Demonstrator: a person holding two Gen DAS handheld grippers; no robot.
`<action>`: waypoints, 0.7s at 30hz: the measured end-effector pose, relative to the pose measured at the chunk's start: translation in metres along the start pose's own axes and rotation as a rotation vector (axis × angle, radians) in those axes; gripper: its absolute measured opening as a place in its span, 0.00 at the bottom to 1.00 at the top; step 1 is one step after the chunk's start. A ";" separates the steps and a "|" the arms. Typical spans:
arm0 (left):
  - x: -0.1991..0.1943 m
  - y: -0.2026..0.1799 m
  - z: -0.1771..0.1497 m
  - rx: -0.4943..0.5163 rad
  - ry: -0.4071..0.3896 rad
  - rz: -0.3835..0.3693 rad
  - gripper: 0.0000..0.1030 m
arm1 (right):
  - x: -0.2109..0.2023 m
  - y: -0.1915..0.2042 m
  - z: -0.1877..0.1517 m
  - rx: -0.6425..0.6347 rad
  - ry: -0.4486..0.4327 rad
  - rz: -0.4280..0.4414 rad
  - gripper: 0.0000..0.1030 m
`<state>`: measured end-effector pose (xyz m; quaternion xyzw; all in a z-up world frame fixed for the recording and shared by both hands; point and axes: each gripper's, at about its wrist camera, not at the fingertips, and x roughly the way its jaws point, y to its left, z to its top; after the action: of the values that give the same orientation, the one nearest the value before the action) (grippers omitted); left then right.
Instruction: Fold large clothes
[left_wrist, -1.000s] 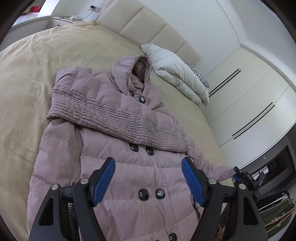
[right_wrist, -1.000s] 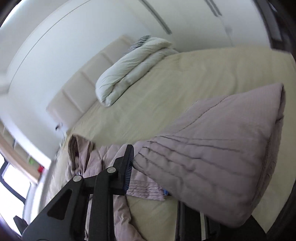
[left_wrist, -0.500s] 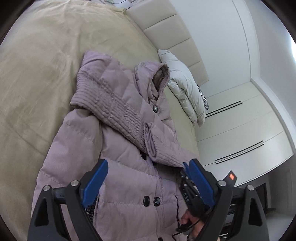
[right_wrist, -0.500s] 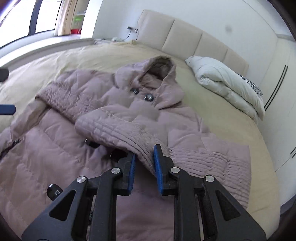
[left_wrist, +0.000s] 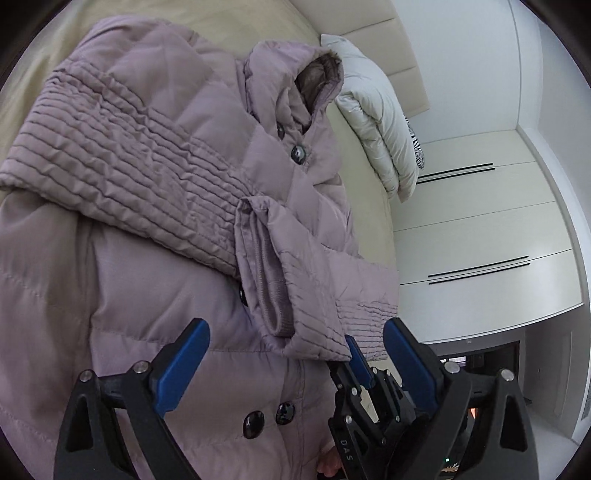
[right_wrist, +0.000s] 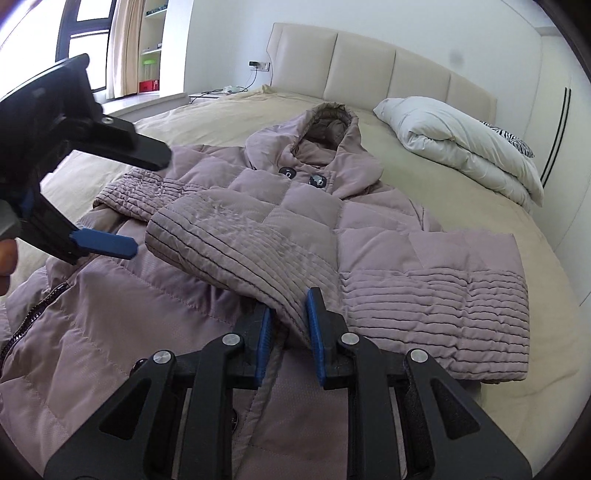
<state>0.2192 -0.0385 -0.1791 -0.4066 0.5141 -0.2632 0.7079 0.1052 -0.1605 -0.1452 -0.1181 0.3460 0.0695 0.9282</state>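
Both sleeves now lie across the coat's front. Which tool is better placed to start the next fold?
Probably the left tool: its jaws stand open and empty over the coat. The right tool is clamped on the second sleeve's cuff.

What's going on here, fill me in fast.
A person with a gripper in each hand is folding a mauve hooded puffer coat spread face-up on a bed. Both sleeves are folded across the chest. The right gripper is pinched on the cuff of the sleeve on top. The left gripper hangs over the coat's front, holding nothing; its jaws have just been opening and stand wide.
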 end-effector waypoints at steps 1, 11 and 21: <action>0.006 0.000 0.003 -0.005 0.021 -0.003 0.92 | -0.002 0.000 -0.002 -0.002 0.000 0.005 0.18; 0.006 -0.003 0.030 -0.047 0.020 -0.029 0.19 | -0.012 -0.018 -0.008 0.088 0.000 0.105 0.24; -0.066 0.012 0.091 0.006 -0.195 0.080 0.19 | -0.050 -0.114 -0.031 0.502 -0.054 0.286 0.69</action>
<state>0.2828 0.0473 -0.1424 -0.4073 0.4579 -0.1954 0.7657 0.0723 -0.2807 -0.1160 0.1671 0.3410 0.1151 0.9179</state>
